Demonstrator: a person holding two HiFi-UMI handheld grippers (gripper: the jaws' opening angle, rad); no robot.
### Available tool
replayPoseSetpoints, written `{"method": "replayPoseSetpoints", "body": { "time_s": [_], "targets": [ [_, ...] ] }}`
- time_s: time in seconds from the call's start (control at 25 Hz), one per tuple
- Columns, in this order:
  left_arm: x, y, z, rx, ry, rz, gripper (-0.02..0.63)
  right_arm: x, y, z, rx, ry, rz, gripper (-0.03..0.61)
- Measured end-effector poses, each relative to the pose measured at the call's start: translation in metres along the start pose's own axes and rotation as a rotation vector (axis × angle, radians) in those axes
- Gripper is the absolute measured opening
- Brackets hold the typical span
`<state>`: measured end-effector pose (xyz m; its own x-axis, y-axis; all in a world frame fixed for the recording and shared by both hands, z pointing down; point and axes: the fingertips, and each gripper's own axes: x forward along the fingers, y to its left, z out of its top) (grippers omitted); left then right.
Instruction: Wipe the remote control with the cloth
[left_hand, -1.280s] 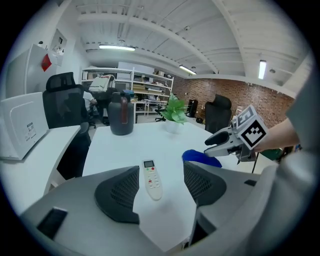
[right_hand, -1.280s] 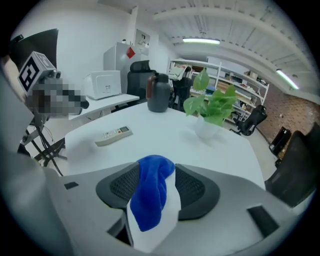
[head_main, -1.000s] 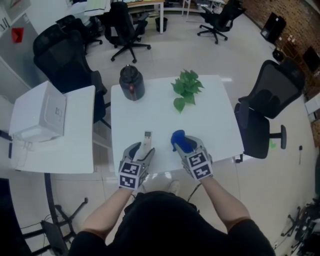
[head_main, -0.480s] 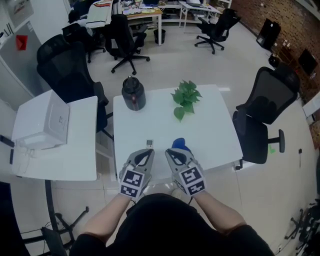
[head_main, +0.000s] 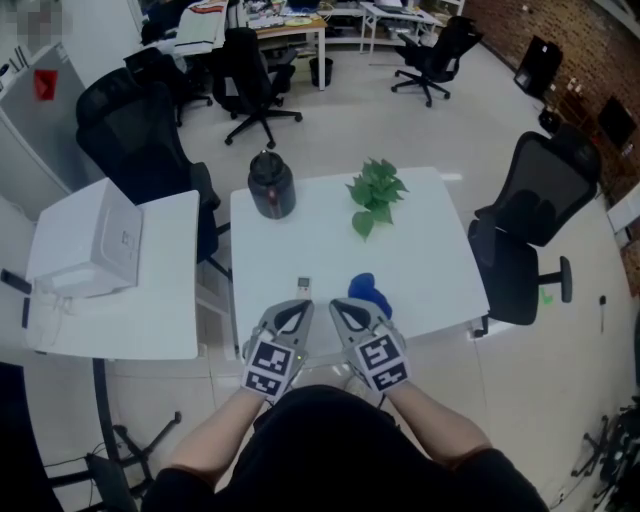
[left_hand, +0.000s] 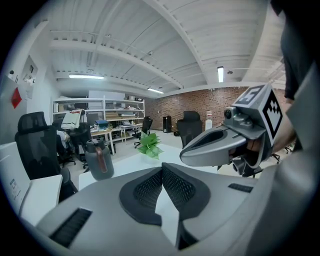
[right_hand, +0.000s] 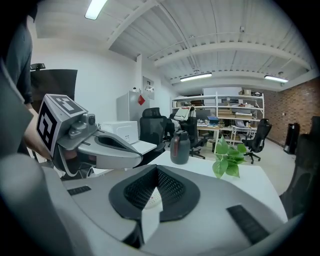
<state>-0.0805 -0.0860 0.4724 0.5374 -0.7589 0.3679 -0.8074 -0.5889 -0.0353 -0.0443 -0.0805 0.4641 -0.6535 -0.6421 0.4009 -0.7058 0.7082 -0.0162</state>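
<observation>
1. In the head view the person's forearms (head_main: 215, 425) reach forward from the bottom edge. The left gripper (head_main: 296, 308) and right gripper (head_main: 346, 304) sit side by side over the near edge of the white table (head_main: 430, 250), marker cubes up, tips angled slightly towards each other.
2. The left gripper's jaws have just been closing and now meet tip to tip, with nothing between them.
3. The right gripper's jaws have likewise just been closing and are together, holding nothing.
4. The remote control (head_main: 304, 285) lies on the table just beyond the left gripper's tips. The blue cloth (head_main: 370, 294) lies bunched just beyond the right gripper's, near the remote but apart from it.
5. Only the head view shows both clearly. A pale shape below the right jaws' tips in the right gripper view may be the remote.
6. Each gripper view shows the other gripper alongside, with the dark bottle (head_main: 271, 186) and the plant (head_main: 375, 193) standing across the table.
</observation>
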Motion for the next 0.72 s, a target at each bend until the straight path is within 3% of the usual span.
{"method": "replayPoseSetpoints", "body": {
  "time_s": [0.72],
  "targets": [
    [0.0005, -0.0084, -0.0014, 0.004, 0.004, -0.015, 0.003, -0.004, 0.0032, -0.0025, -0.012, 0.014, -0.013, 0.009]
  ]
}}
